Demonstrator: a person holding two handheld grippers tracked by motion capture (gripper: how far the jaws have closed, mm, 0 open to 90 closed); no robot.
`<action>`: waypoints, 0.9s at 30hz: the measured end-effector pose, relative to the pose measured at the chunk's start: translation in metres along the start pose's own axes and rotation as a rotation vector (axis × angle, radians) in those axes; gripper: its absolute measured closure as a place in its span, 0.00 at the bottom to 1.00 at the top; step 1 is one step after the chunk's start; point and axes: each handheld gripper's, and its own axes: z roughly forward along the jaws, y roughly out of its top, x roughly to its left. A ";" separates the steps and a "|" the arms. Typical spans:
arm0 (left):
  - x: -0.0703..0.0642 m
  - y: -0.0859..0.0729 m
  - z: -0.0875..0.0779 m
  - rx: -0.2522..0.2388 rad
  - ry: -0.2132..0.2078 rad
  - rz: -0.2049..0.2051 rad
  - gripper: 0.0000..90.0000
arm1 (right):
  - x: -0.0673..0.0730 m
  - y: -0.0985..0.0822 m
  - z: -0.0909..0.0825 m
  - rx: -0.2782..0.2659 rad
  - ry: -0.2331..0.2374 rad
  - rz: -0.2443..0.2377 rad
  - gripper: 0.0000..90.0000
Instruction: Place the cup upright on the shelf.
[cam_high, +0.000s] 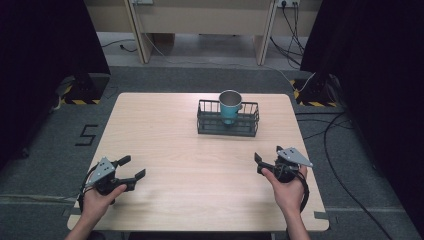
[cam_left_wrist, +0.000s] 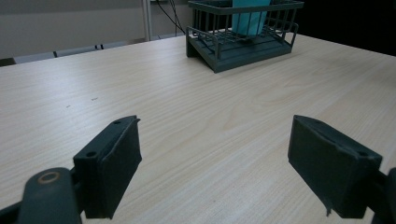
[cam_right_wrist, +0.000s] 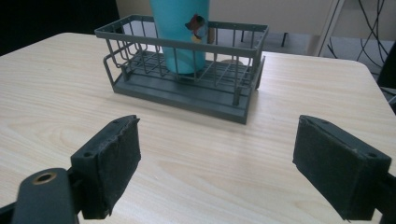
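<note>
High view: teal cup (cam_high: 230, 106) upright inside wire basket (cam_high: 228, 125) at far middle of bench (cam_high: 165, 125). Left gripper (cam_high: 134, 167) and right gripper (cam_high: 258, 164) wide open, empty, near front edge. Cup probably light, stiff, smooth; grasp at rim.

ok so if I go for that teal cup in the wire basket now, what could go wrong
The teal cup stands tall above the low rim of the wire basket, so a jaw that bumps it could tip it. The basket rests loose on the table; a one-sided pull might drag it along. Both the left gripper and the right gripper are open and well short of it, so a hasty reach may clip the wires.
</note>
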 end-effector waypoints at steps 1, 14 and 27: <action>0.000 0.000 0.000 0.000 0.000 0.000 0.18 | -0.001 -0.001 -0.001 0.001 -0.002 0.001 0.17; 0.000 0.000 0.000 0.001 0.003 0.002 0.18 | -0.007 -0.016 -0.015 0.004 -0.028 0.014 0.18; 0.000 0.000 0.000 0.001 0.005 0.000 0.18 | -0.012 -0.032 -0.024 0.003 -0.042 0.022 0.18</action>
